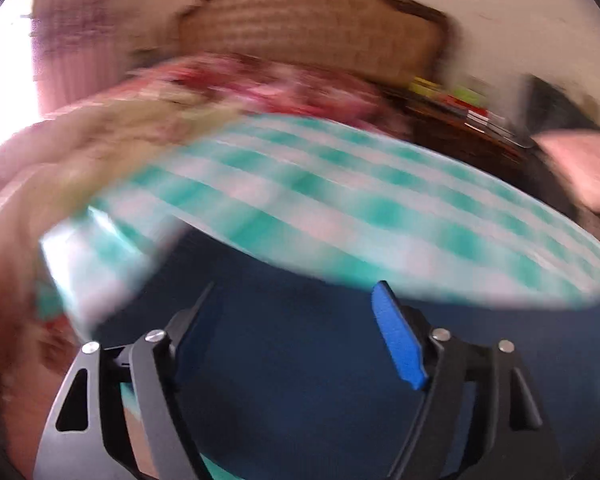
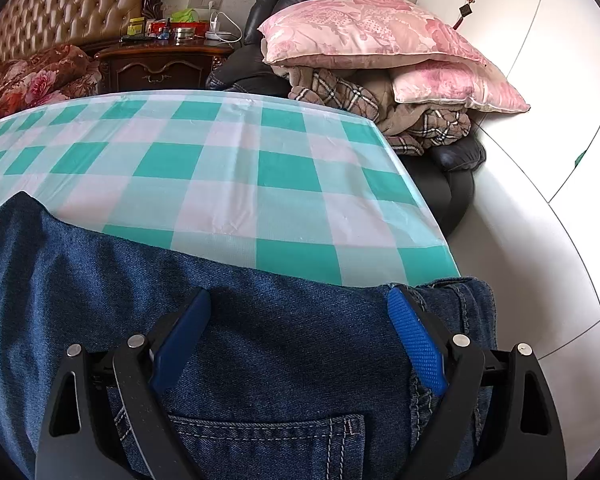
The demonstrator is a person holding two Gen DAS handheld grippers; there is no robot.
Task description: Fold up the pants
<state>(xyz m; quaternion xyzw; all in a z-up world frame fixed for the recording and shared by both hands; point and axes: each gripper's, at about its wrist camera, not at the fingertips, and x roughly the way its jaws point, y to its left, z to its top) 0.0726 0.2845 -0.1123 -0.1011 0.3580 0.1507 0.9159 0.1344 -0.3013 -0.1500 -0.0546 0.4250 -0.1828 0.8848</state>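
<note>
The pants (image 2: 236, 320), dark blue denim, fill the lower half of my right wrist view, lying on the green-and-white checked tablecloth (image 2: 220, 168) with a back pocket at the bottom centre. In the blurred left view, my left gripper (image 1: 296, 312) stands spread wide above the denim, nothing between its fingers. My right gripper (image 2: 300, 320) is likewise wide apart over the denim, clamping nothing.

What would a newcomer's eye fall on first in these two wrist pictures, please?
Probably the dark blue jeans filling the near foreground of the right wrist view, lying under the open right gripper. Behind them spreads the green-and-white checked tablecloth, with pink pillows piled beyond its far right corner.
</note>
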